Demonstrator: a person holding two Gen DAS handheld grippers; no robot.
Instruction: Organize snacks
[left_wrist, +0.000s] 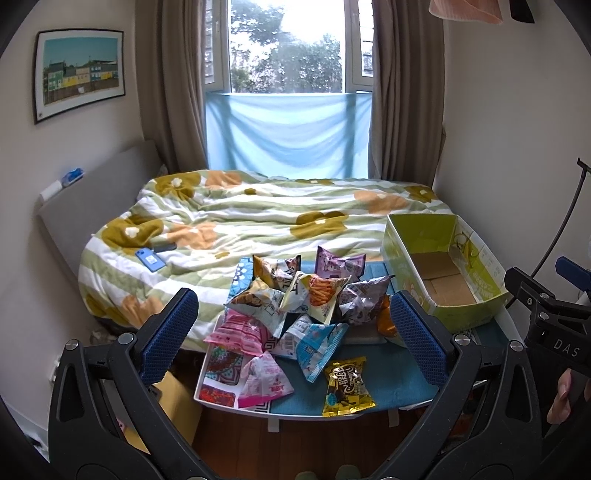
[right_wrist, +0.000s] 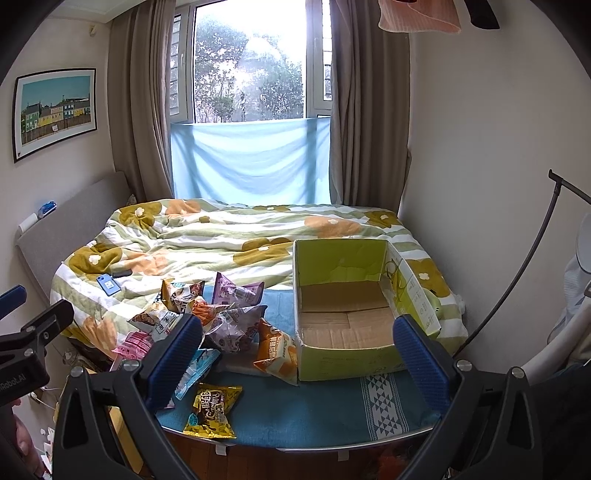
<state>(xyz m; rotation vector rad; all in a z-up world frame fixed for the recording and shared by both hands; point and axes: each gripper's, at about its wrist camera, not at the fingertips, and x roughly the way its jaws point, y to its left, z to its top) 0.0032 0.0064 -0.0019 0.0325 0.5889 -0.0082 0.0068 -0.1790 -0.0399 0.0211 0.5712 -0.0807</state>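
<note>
A pile of snack packets (left_wrist: 295, 295) lies on a small table with a blue cloth (left_wrist: 391, 380) at the foot of a bed. A yellow packet (left_wrist: 347, 386) lies apart at the table's front; it also shows in the right wrist view (right_wrist: 212, 411). An empty green cardboard box (right_wrist: 347, 295) stands on the table's right, also in the left wrist view (left_wrist: 439, 266). An orange packet (right_wrist: 277, 350) leans against its left wall. My left gripper (left_wrist: 293, 332) is open and empty above the pile. My right gripper (right_wrist: 295, 350) is open and empty before the box.
The bed with a flowered duvet (left_wrist: 258, 218) lies behind the table, with a blue phone (left_wrist: 149, 258) on it. A window and curtains are at the back. A black stand pole (right_wrist: 524, 266) rises at the right wall. Wooden floor (left_wrist: 240, 432) shows below the table.
</note>
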